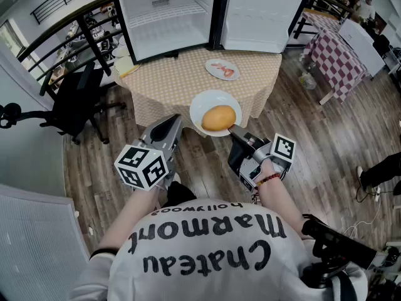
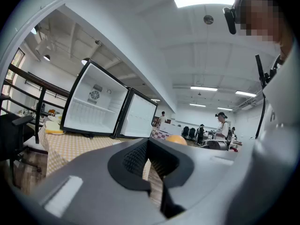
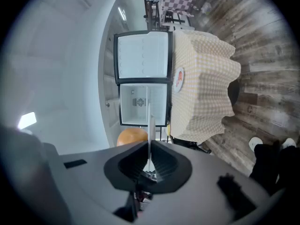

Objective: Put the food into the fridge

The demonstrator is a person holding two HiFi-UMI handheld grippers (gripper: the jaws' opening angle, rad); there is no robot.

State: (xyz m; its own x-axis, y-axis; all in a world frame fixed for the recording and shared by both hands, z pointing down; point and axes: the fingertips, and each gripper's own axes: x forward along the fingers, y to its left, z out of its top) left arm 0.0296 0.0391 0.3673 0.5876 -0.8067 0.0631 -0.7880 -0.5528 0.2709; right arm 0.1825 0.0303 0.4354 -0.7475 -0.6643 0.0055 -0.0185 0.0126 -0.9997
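Wood-plank floor (image 1: 326,143), a black office chair (image 1: 78,102), a railing (image 1: 62,27), bright ceiling lights (image 2: 204,0).

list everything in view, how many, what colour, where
mini fridge: one, white inside, black frame, door open, on the table's far side
table: one, beige checked cloth, centre
held plate: one, white, in front of the table's near edge
bun: one, orange-brown, on the held plate
second plate: one, white, on the table, carrying red food
office chair: one, black, left of the table
far table: one, purple-and-white checked cloth, upper right
left gripper: grey, fingers together, empty
right gripper: dark, fingers shut on the held plate's rim
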